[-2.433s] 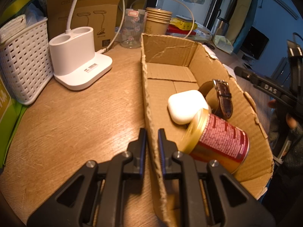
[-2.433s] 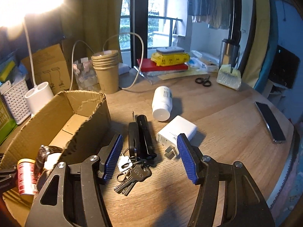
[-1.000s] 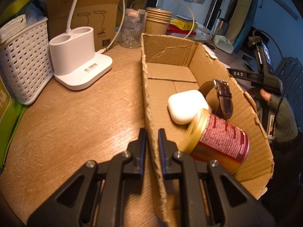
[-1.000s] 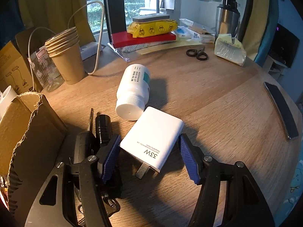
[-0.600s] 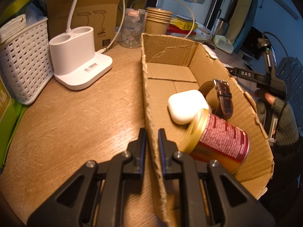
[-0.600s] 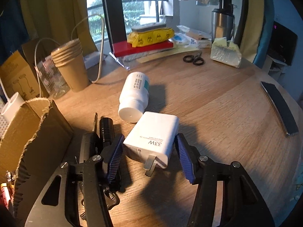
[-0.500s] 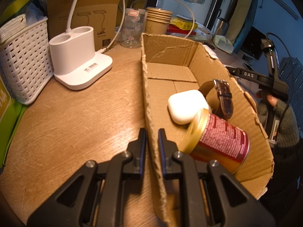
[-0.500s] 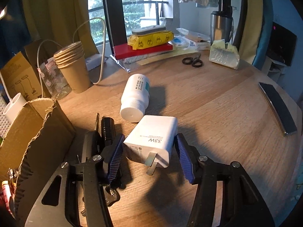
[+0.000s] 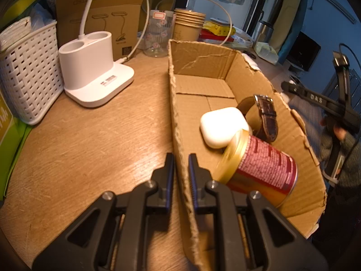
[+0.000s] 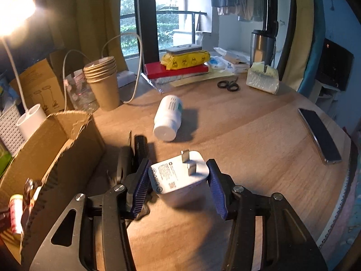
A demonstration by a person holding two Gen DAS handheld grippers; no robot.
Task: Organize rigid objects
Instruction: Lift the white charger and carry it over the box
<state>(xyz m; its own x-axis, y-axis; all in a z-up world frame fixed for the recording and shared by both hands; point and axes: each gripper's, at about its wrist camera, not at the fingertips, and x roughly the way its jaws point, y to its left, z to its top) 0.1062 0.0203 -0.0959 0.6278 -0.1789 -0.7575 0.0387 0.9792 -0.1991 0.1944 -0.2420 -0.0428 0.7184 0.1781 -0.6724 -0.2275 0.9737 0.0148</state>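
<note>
Closing right hand-held gripper on white charger, pads pinching it; left hand-held gripper clamps cardboard box wall. Next: carry charger leftward into box.

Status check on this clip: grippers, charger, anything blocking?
Left gripper shut on box wall. Right gripper jaws closing around white charger, prongs up. Flashlight and keys close beside box; path otherwise open.
</note>
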